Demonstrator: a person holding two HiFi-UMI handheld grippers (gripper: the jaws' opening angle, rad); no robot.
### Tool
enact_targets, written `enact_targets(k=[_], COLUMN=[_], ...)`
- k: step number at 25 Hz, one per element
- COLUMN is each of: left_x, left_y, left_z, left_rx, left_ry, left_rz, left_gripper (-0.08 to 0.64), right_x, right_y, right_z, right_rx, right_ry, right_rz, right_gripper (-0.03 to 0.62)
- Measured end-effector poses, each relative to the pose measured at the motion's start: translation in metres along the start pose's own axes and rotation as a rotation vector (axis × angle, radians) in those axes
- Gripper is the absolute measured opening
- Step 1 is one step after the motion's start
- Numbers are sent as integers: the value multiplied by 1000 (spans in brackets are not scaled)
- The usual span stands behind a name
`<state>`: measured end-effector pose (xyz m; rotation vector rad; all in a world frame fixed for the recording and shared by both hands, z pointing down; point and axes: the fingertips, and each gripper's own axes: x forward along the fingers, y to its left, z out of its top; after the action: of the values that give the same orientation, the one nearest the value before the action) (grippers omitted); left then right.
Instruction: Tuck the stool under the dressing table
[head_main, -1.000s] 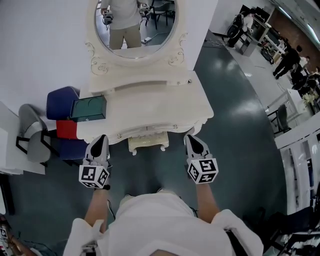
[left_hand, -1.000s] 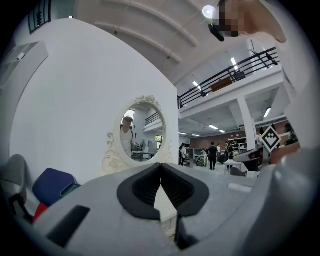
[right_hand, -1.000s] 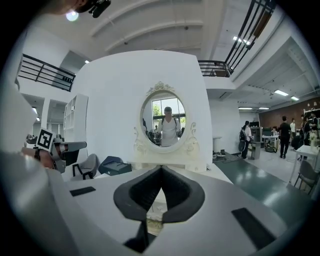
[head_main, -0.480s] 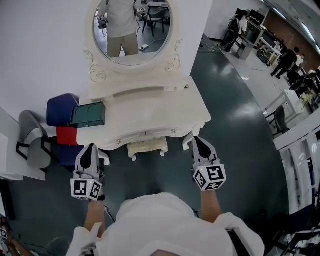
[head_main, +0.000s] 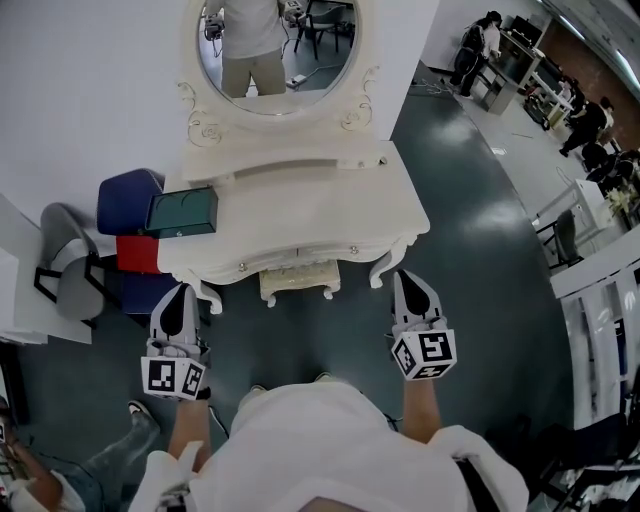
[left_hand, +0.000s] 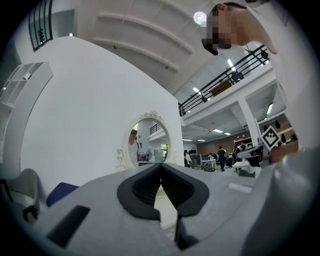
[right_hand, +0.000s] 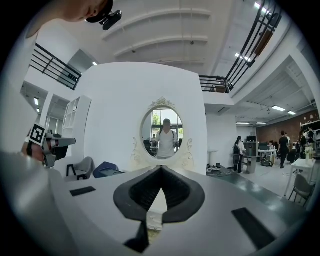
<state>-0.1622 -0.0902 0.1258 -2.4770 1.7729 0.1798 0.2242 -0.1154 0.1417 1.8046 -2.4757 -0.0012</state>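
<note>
My left gripper (head_main: 182, 292) and right gripper (head_main: 405, 277) have drawn back from the front edge of the dressing table (head_main: 300, 205) and spread wider apart, and another person's leg (head_main: 112, 452) has come into view at bottom left.

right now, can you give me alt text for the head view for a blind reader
Seen from above, a small cream stool sits tucked under the front edge of a carved cream dressing table with an oval mirror. The person's left gripper and right gripper are held shut and empty in front of it, one at each side.
</note>
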Motion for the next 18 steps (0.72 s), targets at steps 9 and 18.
enact_targets(k=[9, 18], left_x=[-6, -12], left_y=[5, 0], left_z=[6, 4], left_rx=[6, -7], left_ry=[0, -6], left_rz=[-4, -21], left_gripper=[17, 17], right_x=[-2, -8], right_y=[6, 16], right_z=[7, 3], right_rx=[5, 8], right_ry=[-16, -6], right_rz=[-4, 3], right_gripper=[0, 0])
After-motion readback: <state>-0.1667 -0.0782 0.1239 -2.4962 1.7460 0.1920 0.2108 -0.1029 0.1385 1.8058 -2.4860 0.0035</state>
